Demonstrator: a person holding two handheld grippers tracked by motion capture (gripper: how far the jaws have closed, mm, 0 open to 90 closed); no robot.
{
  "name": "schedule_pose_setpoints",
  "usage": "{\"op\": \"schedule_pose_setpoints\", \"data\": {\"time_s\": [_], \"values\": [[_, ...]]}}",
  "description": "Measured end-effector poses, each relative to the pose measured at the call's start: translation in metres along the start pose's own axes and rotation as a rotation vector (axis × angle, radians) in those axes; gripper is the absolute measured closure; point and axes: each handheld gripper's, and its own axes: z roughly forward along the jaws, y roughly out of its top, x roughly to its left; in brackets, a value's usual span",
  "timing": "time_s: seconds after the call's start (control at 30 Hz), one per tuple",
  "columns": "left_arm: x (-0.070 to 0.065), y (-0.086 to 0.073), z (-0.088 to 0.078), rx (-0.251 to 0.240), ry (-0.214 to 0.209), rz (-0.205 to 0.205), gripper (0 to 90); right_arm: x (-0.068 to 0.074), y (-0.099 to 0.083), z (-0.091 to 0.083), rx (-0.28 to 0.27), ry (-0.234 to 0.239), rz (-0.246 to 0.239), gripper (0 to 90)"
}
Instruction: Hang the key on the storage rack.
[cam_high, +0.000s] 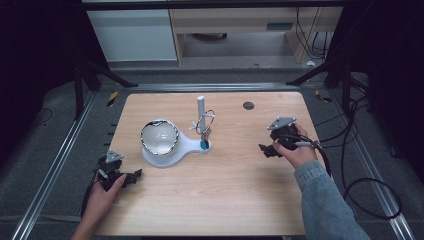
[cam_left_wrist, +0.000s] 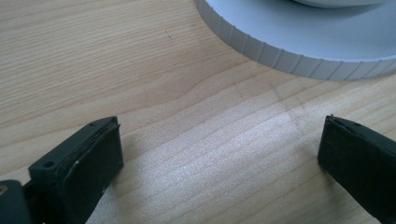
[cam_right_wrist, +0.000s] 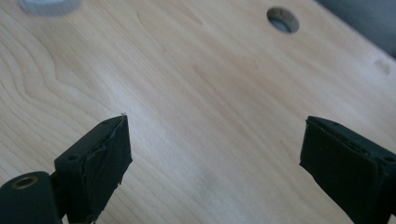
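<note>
The left hand-held gripper (cam_left_wrist: 219, 154) is seen with jaws spread wide over the bare counter (cam_left_wrist: 140, 70), nothing held; the ribbed white base (cam_left_wrist: 299, 46) lies just ahead. The right hand-held gripper (cam_right_wrist: 215, 158) is likewise held wide apart and empty, a round hole (cam_right_wrist: 283, 19) well ahead.

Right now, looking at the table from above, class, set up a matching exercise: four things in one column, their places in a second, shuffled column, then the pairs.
Things:
1. bowl
2. white post
3. left gripper
4. round hole

Places:
A. in the tabletop, far side, right of centre
B. near the table's front left corner
C. on the round part of the white base
D. upright behind the base's narrow end

Pairs: 1-C, 2-D, 3-B, 4-A
</note>
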Motion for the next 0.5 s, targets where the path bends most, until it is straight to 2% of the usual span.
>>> {"op": "schedule_pose_setpoints", "data": {"time_s": [0.03,0.13,0.17,0.23,0.37,0.43,0.5], "values": [[0.0,0.0,0.0,0.0,0.002,-0.001,0.0,0.0,-0.013,0.007,0.006,0.009,0.028,9.0],[-0.001,-0.001,-0.001,-0.001,0.005,-0.002,0.0,0.0,-0.028,0.017,0.012,0.015,0.061,9.1],[-0.001,-0.001,-0.001,-0.001,0.005,-0.002,0.0,0.0,-0.028,0.017,0.012,0.015,0.061,9.1],[-0.001,-0.001,-0.001,-0.001,0.007,-0.003,0.0,-0.003,-0.041,0.027,0.019,0.007,0.102,9.1],[-0.002,-0.002,-0.002,-0.003,0.009,-0.006,0.0,-0.009,-0.055,0.04,0.027,-0.007,0.164,9.0],[-0.002,-0.002,-0.002,-0.003,0.01,-0.005,0.0,-0.01,-0.057,0.042,0.025,-0.01,0.174,8.9],[-0.002,-0.002,-0.002,-0.004,0.009,-0.006,0.0,-0.013,-0.062,0.048,0.02,-0.015,0.213,8.9]]}}
